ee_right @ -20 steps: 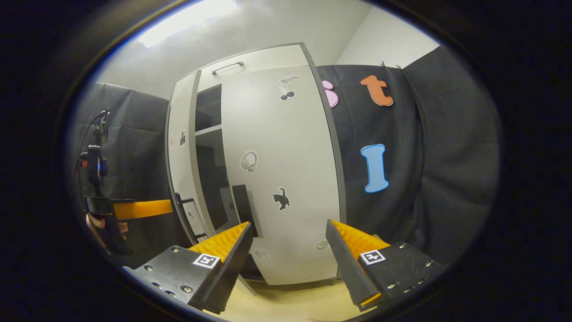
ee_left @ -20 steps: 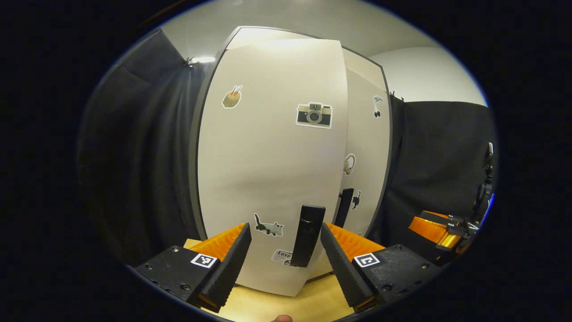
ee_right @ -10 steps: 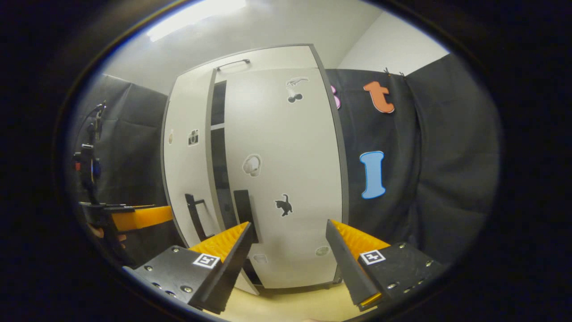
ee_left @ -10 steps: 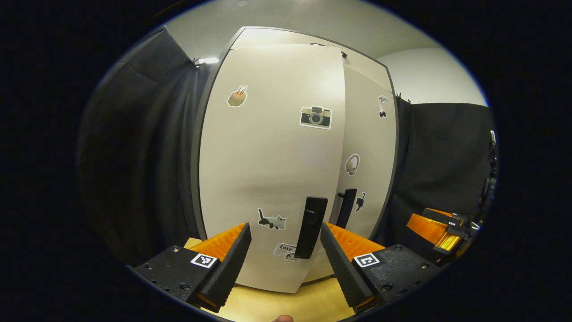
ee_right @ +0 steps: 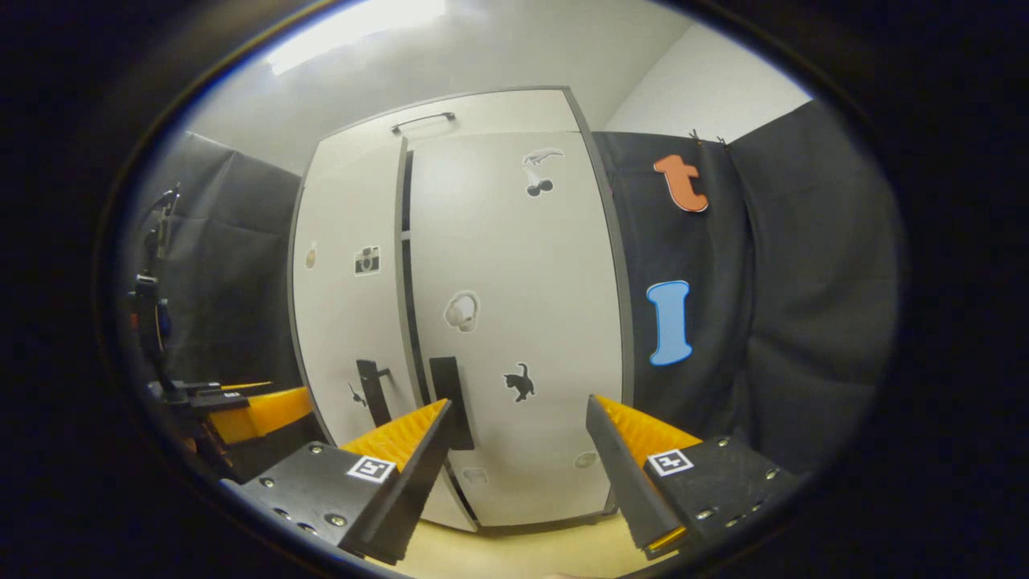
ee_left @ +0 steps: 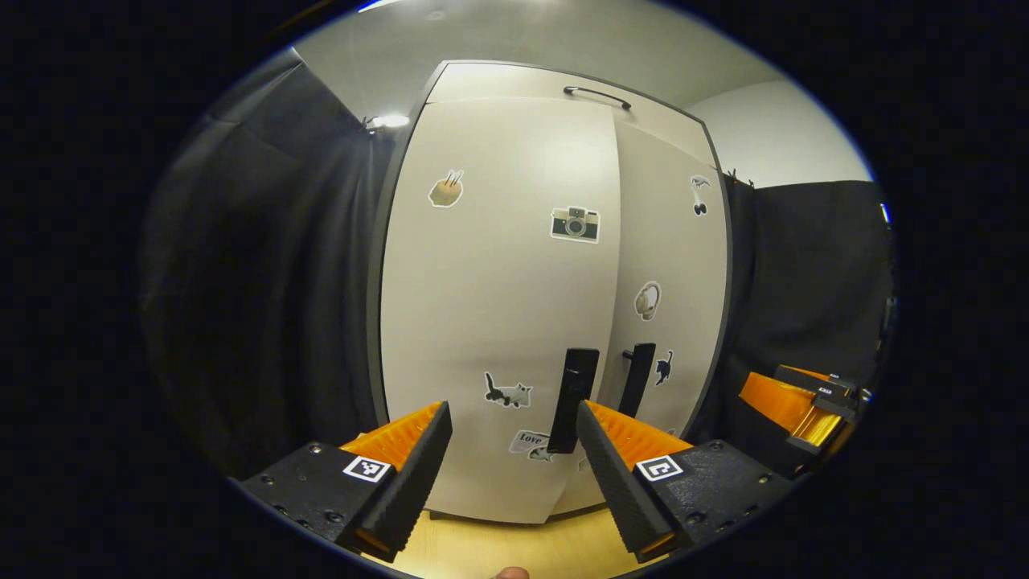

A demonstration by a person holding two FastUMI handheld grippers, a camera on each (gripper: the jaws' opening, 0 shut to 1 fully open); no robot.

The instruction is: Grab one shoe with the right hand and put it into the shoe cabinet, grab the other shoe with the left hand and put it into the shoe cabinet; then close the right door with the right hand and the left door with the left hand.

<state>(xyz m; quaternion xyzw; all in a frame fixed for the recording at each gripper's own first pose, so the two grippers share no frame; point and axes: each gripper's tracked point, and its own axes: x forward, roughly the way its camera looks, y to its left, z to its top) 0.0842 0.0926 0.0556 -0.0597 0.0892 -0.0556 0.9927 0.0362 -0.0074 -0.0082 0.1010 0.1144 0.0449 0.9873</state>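
Both grippers, left gripper (ee_left: pixel 513 450) and right gripper (ee_right: pixel 518 450), gape empty before the cabinet (ee_left: pixel 514 80); the right gripper view shows a dark slit (ee_right: pixel 408 265) between the doors.

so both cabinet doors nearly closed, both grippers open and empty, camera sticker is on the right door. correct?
Not quite. The camera sticker is on the left door, not the right door; the left gripper view shows it plainly. The rest holds: a thin dark gap remains between the doors in the right gripper view, and the left gripper and right gripper both have jaws apart, holding nothing.
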